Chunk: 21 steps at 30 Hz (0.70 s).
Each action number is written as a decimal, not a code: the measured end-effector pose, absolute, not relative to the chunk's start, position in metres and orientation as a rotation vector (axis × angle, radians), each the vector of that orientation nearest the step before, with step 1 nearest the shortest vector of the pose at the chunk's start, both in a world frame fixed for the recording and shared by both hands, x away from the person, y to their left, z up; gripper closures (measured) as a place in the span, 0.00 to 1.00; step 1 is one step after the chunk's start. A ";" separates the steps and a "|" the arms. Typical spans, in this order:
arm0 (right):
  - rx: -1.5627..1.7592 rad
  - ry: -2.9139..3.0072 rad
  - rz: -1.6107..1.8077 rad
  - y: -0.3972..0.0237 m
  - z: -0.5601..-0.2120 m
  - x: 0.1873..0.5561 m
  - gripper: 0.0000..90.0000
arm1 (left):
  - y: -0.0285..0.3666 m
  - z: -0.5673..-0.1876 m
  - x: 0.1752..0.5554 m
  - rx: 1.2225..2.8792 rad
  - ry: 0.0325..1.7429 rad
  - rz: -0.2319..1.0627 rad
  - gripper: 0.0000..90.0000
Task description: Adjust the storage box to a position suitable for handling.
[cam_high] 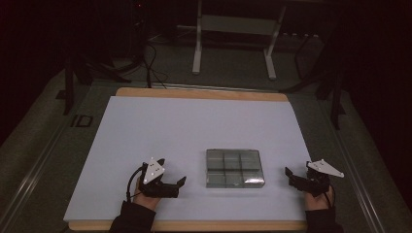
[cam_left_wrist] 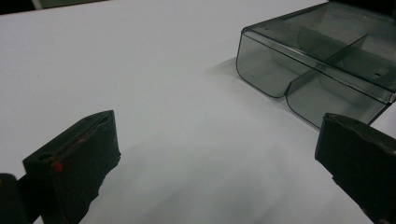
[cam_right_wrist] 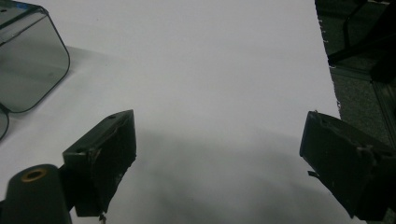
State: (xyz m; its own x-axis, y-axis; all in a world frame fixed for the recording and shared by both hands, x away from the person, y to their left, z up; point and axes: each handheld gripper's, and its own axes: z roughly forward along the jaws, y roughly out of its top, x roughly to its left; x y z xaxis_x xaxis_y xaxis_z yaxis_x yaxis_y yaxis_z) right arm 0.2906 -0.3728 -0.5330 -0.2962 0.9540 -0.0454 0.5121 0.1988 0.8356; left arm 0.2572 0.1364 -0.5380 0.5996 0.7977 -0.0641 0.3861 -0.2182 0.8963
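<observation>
A clear smoky plastic organiser box (cam_high: 235, 167) with several compartments lies on the white sheet, between my two grippers. My left gripper (cam_high: 171, 171) rests on the sheet to the box's left, open, with nothing between its jaws. In the left gripper view the box (cam_left_wrist: 322, 60) stands ahead to the right, apart from the right jaw. My right gripper (cam_high: 297, 174) rests near the sheet's right edge, open and empty. In the right gripper view a corner of the box (cam_right_wrist: 28, 60) shows at the far left, and only bare sheet lies between the jaws.
The white sheet (cam_high: 194, 126) covers a wooden tabletop (cam_high: 204, 93). Grey floor with cables and the legs of a white stand (cam_high: 197, 53) lies beyond. The sheet's right edge (cam_right_wrist: 327, 60) runs close to the right gripper.
</observation>
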 end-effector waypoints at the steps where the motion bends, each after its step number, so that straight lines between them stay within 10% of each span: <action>1: 1.361 1.905 0.986 -0.373 -0.533 0.291 0.12 | 0.137 -0.538 0.257 1.827 0.961 0.515 0.01; 21: 1.380 1.954 0.987 -0.373 -0.533 0.295 0.14 | 0.141 -0.538 0.264 1.849 0.922 0.382 0.01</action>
